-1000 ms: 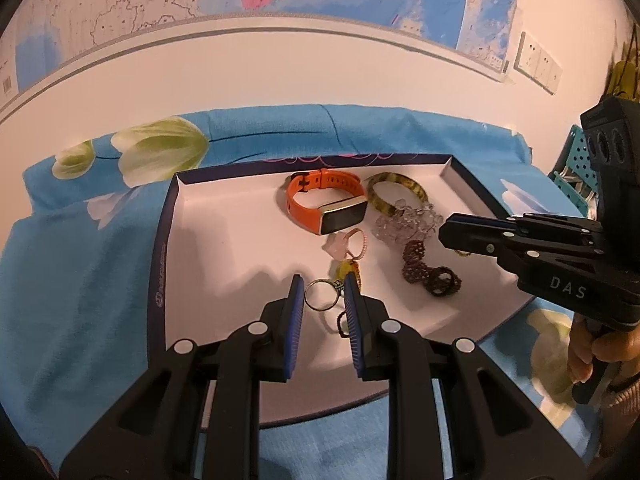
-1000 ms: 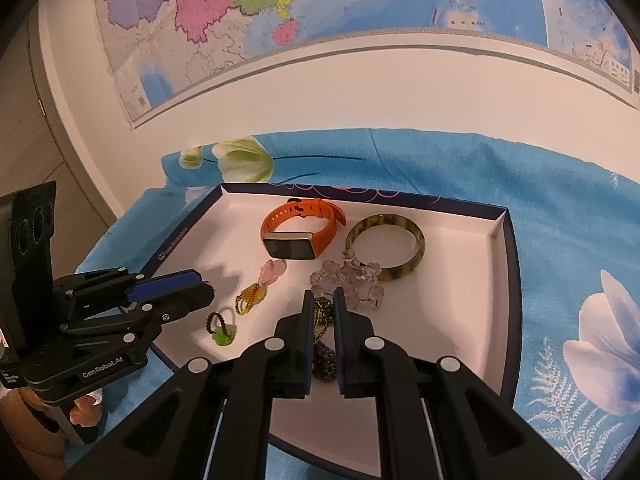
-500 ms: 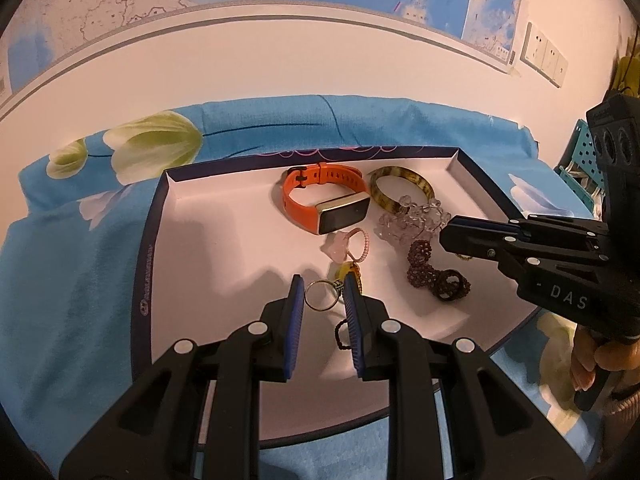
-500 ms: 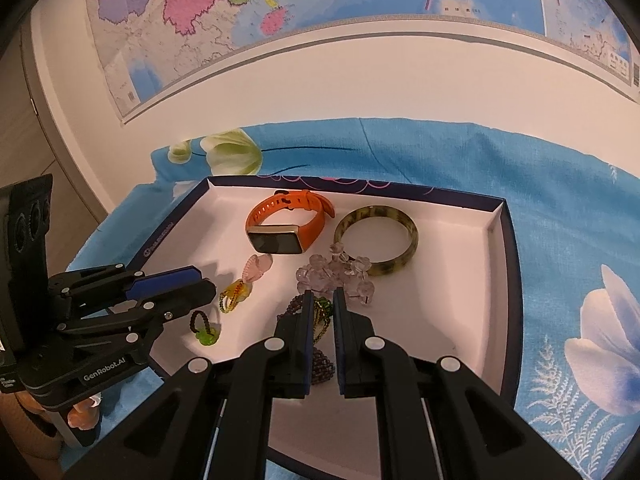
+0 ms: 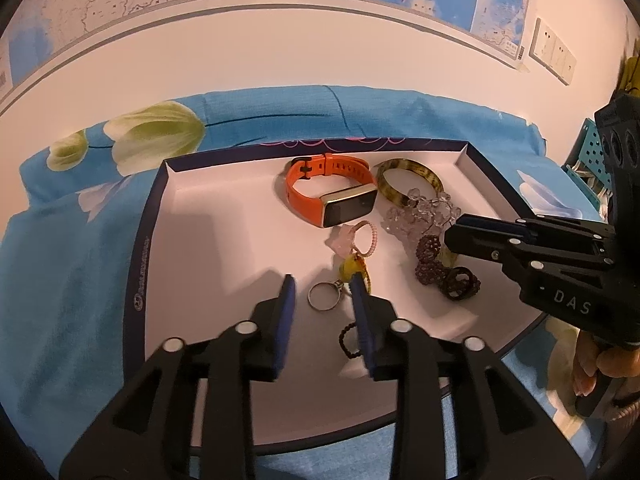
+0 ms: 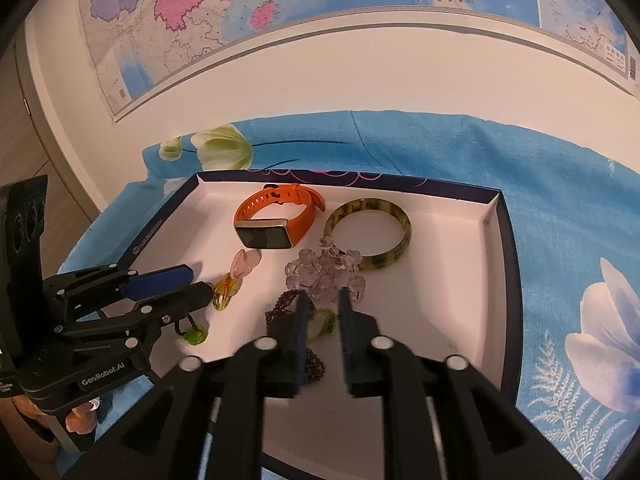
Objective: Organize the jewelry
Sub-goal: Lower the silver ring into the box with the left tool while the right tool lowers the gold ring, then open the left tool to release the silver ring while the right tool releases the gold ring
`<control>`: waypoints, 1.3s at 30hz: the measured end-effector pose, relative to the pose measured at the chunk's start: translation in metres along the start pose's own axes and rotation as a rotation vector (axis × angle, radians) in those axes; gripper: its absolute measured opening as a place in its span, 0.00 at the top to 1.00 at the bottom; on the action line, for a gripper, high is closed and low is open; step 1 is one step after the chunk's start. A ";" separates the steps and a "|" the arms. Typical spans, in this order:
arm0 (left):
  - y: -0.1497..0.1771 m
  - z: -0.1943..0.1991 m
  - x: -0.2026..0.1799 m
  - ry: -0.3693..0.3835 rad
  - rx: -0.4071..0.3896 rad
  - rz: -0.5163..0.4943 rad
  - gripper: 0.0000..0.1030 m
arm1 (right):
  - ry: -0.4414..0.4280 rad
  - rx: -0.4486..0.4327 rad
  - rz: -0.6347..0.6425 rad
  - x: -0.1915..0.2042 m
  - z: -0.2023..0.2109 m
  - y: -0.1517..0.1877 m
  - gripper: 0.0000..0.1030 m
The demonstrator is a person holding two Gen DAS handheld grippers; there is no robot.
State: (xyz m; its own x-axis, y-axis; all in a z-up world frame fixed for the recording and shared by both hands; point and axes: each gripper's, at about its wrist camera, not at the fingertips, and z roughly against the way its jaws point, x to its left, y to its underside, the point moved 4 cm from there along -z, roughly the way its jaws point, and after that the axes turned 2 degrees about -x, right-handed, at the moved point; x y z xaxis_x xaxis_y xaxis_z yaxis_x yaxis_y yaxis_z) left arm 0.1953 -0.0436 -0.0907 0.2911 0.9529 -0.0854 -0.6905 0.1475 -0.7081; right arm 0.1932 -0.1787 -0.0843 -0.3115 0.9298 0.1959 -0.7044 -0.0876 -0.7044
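A navy-rimmed white tray point(image 5: 140, 248) point(image 6: 506, 264) holds jewelry: an orange smart band point(image 5: 320, 196) point(image 6: 280, 216), a mottled bangle point(image 5: 412, 180) point(image 6: 372, 232), a clear crystal bracelet point(image 5: 424, 212) point(image 6: 324, 272), dark beaded bracelets point(image 5: 444, 272) point(image 6: 282, 308), a pink ring point(image 5: 366, 236), a yellow piece point(image 6: 226, 292) and a silver ring point(image 5: 324, 296). My left gripper point(image 5: 323, 284) is open, its fingers on either side of the silver ring. My right gripper point(image 6: 322, 300) is open over a greenish piece point(image 6: 322, 320) among the dark beads.
The tray lies on a blue flowered cloth point(image 5: 60, 280) point(image 6: 560, 240) against a white wall with a map point(image 6: 280, 8). A small dark bead ring with a green bead point(image 6: 192, 334) lies near the tray's front left. A teal rack point(image 5: 588, 160) stands at far right.
Both grippers have opened: the left fingers spread around the silver ring, the right fingers parted over the dark beads. Both have drawn slightly nearer the tray.
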 end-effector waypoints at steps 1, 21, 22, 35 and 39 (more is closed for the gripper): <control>0.000 0.001 0.000 0.000 -0.004 -0.002 0.66 | 0.000 -0.006 -0.004 -0.001 0.001 0.000 0.82; -0.002 0.077 -0.005 -0.041 -0.214 -0.013 0.15 | 0.008 -0.144 0.014 0.010 0.055 0.006 0.30; 0.000 0.083 -0.005 -0.046 -0.226 -0.007 0.08 | 0.008 -0.151 0.015 0.011 0.059 0.007 0.27; 0.021 0.151 0.000 -0.086 -0.408 0.051 0.06 | -0.011 -0.347 0.071 0.035 0.126 0.025 0.07; 0.030 0.164 -0.001 -0.104 -0.440 0.055 0.06 | -0.006 -0.390 0.054 0.037 0.139 0.035 0.07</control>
State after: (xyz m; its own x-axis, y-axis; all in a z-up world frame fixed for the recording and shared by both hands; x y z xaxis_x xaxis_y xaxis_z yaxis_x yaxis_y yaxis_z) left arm 0.0654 0.0037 0.0029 0.1784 0.9810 -0.0764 -0.3495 -0.0094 -0.9369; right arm 0.0686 -0.1972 -0.0067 -0.3461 0.9253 0.1549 -0.3923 0.0072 -0.9198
